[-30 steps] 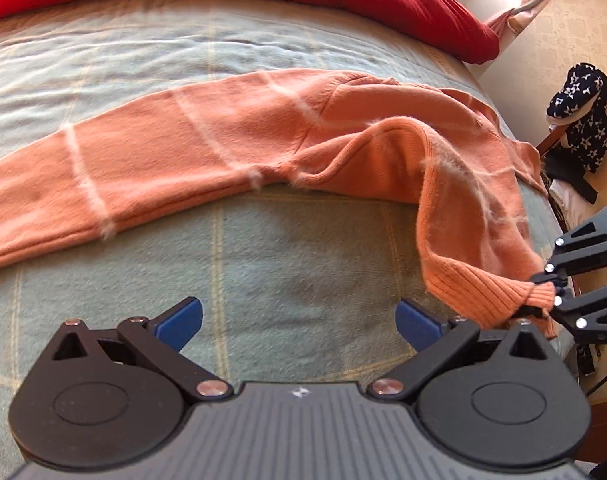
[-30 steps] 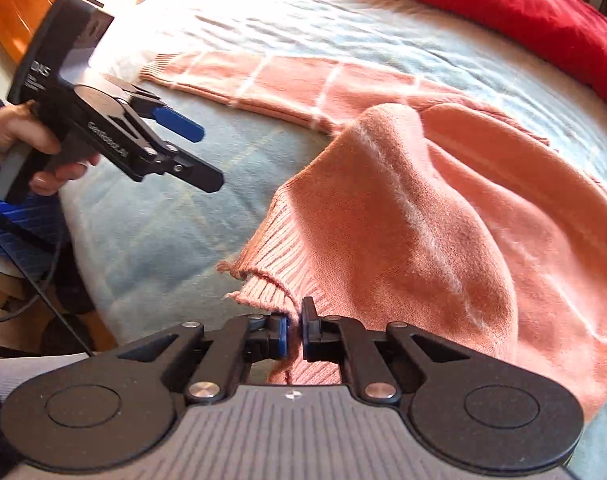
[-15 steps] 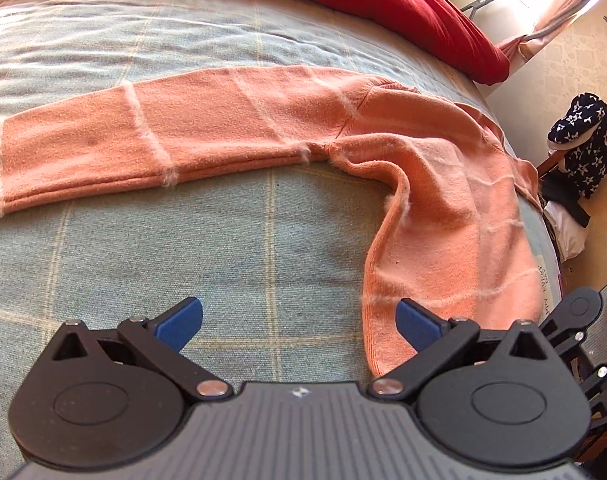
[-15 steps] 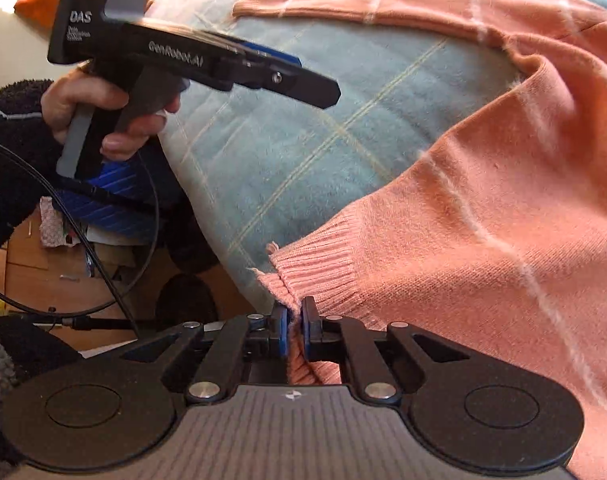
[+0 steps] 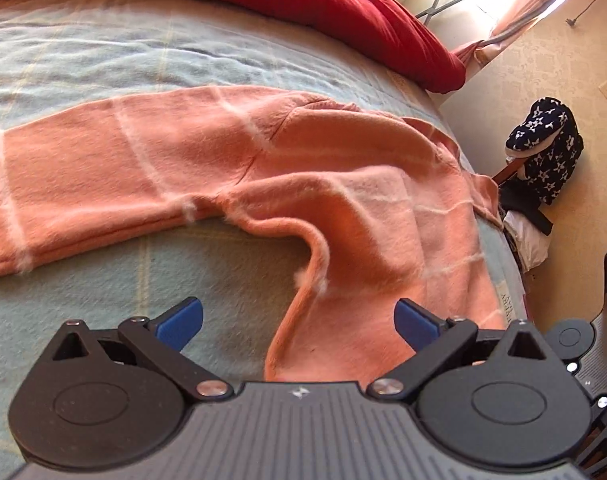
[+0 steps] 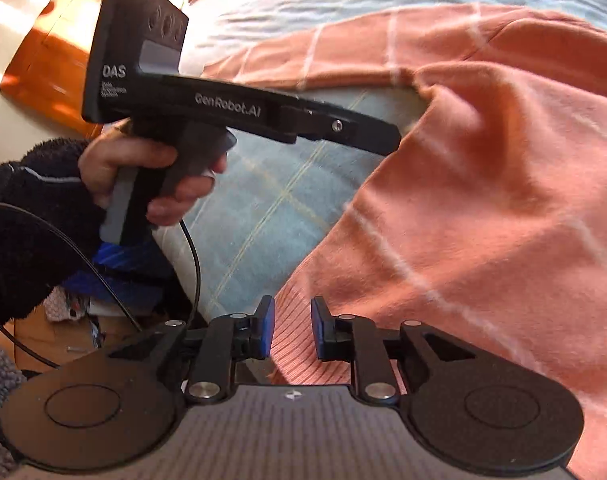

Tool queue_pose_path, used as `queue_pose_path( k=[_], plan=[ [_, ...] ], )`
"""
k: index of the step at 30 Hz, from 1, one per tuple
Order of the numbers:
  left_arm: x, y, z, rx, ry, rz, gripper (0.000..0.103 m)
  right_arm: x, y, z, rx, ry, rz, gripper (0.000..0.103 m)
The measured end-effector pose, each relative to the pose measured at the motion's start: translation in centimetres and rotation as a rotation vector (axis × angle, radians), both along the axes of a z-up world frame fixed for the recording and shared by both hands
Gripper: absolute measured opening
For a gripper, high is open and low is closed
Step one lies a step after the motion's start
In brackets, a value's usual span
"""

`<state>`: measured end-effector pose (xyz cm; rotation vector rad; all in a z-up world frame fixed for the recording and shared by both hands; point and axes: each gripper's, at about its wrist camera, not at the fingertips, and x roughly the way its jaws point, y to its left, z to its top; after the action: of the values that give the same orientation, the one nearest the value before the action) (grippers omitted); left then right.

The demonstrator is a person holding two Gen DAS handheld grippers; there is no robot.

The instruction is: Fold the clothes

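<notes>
Sweater (image 6: 483,200) hem lies between the opening right gripper (image 6: 291,330) fingers (image 6: 266,332).

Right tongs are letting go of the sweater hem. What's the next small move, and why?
Probably back the right tongs off the ribbed hem. Their jaws are opening, the hem sits between the pads without being pinched, and the orange sweater lies on the blue bedspread. The left tongs stand wide open over its near edge, so they could take the next grip.
</notes>
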<state>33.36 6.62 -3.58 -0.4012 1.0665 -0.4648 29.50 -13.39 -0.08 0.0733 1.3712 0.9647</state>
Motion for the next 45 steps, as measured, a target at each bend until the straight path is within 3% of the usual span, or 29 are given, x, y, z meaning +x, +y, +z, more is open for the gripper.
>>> queue_pose_path(
  k=[3, 5, 6, 8, 10, 13, 19, 23, 27, 31, 35, 39, 45],
  plan=[
    [2.1, -1.8, -1.6, -0.035, 0.033, 0.013, 0.084, 0.8, -2.9, 1.0, -0.010, -0.038, -0.080, 0.023],
    [3.1, -2.7, -2.7, -0.027, 0.056, 0.030, 0.059, 1.0, -4.7, 1.0, -0.024, -0.052, -0.121, 0.023],
    [3.4, -3.2, -3.2, -0.018, 0.063, 0.041, 0.052, 1.2, -5.5, 1.0, -0.029, -0.056, -0.142, 0.023],
    [3.3, -3.8, -3.2, 0.023, 0.051, 0.054, 0.025, 1.2, -7.1, 0.7, -0.034, -0.050, -0.181, 0.023],
    [3.1, -4.4, -3.1, 0.069, 0.034, 0.066, 0.012, 1.1, -8.5, 0.4, -0.035, -0.045, -0.214, 0.023],
    [2.5, -4.6, -2.2, 0.143, 0.008, 0.100, 0.007, 1.4, -10.1, -0.2, -0.035, -0.038, -0.252, 0.023],
    [1.3, -2.0, -1.3, 0.240, 0.053, 0.186, 0.008, 1.3, -14.0, -0.9, -0.068, -0.075, -0.362, 0.023],
    [1.7, -1.9, -2.0, 0.228, 0.101, 0.186, 0.017, 1.3, -17.4, -0.9, -0.121, -0.112, -0.451, 0.024],
    [0.9, -2.4, -0.8, 0.289, 0.098, 0.147, 0.028, 0.5, -21.8, -1.0, -0.205, -0.153, -0.607, 0.030],
    [0.0, -2.9, 1.4, 0.368, 0.080, 0.116, 0.040, -1.3, -25.8, -2.9, -0.305, -0.100, -0.757, 0.030],
    [0.5, -5.6, 3.7, 0.417, 0.007, 0.018, 0.052, -3.0, -26.9, -6.0, -0.370, -0.023, -0.787, 0.030],
    [1.9, -10.0, 5.2, 0.407, -0.076, -0.116, 0.054, -3.7, -25.9, -7.1, -0.288, -0.016, -0.801, 0.029],
    [4.3, -17.8, 7.1, 0.307, -0.209, -0.321, 0.056, -3.4, -23.1, -5.1, -0.131, -0.125, -0.779, 0.026]
  ],
)
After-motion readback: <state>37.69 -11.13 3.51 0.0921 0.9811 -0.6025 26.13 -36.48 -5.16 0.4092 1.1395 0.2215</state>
